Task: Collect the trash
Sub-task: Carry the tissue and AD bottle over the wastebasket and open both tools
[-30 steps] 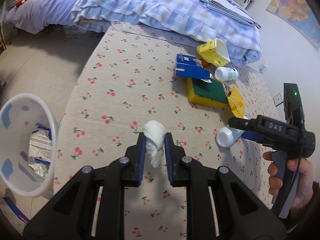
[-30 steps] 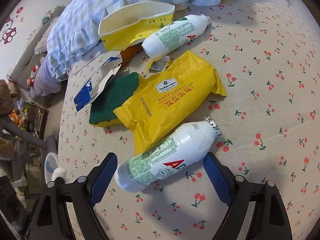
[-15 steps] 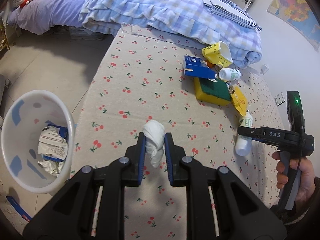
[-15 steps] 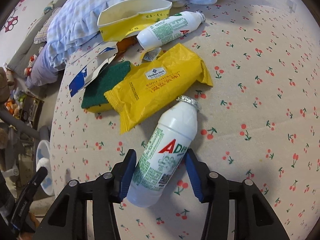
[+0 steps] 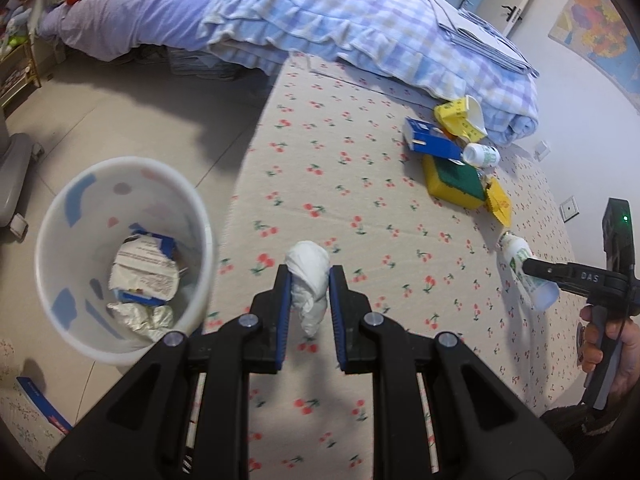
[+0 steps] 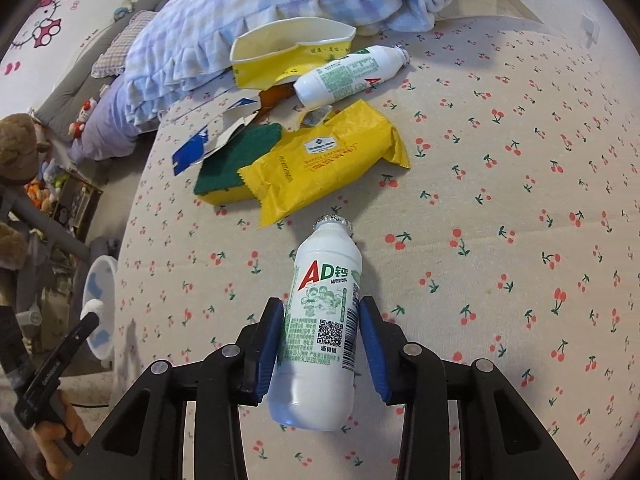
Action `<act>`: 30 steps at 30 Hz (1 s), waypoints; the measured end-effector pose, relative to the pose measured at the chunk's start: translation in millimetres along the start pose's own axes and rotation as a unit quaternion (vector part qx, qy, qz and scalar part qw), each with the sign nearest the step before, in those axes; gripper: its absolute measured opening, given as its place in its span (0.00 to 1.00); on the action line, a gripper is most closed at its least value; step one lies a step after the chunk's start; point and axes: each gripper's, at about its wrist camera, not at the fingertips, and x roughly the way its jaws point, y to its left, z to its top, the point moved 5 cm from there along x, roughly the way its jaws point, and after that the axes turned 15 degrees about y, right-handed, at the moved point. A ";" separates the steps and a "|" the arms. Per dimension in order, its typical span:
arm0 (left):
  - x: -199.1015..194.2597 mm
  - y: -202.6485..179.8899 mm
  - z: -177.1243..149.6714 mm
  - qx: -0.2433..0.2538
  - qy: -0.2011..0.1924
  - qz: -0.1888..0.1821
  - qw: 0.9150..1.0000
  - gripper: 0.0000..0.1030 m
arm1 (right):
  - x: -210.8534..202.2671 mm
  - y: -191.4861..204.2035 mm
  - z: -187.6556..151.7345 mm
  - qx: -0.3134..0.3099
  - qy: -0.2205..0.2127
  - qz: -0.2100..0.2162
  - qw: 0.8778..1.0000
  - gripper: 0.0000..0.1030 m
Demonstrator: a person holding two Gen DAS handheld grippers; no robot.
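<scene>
My left gripper is clamped nearly closed on a crumpled white tissue wad, blue pads pressing both sides, tissue sticking out above and below them. It hangs over the edge of the cherry-print bed cover, with the white trash bin on the floor just to the left; the bin holds torn paper, foil and a blue carton scrap. My right gripper has just been closing and now has its pads against both sides of the white AD bottle, gripping the lower half, foil cap pointing away from me. In the left view the bottle looks lifted clear of the cover. Rest of the trash sits in a cluster further up the bed by the checked blanket: yellow snack wrapper, green-and-yellow sponge, torn blue carton, squashed yellow paper cup, second white bottle.
</scene>
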 end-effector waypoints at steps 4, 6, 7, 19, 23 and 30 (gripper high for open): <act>-7.3 17.2 -4.6 -0.015 -0.006 0.003 1.000 0.20 | -2.3 13.0 -5.1 -0.011 0.000 0.015 1.000 0.38; -11.1 25.4 -6.9 -0.023 -0.010 0.004 1.000 0.20 | -2.3 22.8 -7.5 -0.019 0.001 0.020 1.000 0.38; -12.9 29.6 -7.8 -0.027 -0.011 0.004 1.000 0.20 | -2.7 27.8 -9.1 -0.024 0.001 0.022 0.999 0.38; -30.9 93.2 -17.1 -0.087 -0.028 0.020 0.996 0.20 | 10.3 93.9 -9.3 -0.067 0.006 0.041 0.997 0.38; -37.0 110.7 -18.9 -0.112 -0.028 0.032 0.993 0.28 | 18.6 124.0 -9.4 -0.085 0.009 0.048 0.995 0.38; -50.5 144.1 -24.5 -0.167 -0.020 0.103 0.980 0.81 | 39.0 184.7 -14.5 -0.128 0.019 0.063 0.990 0.38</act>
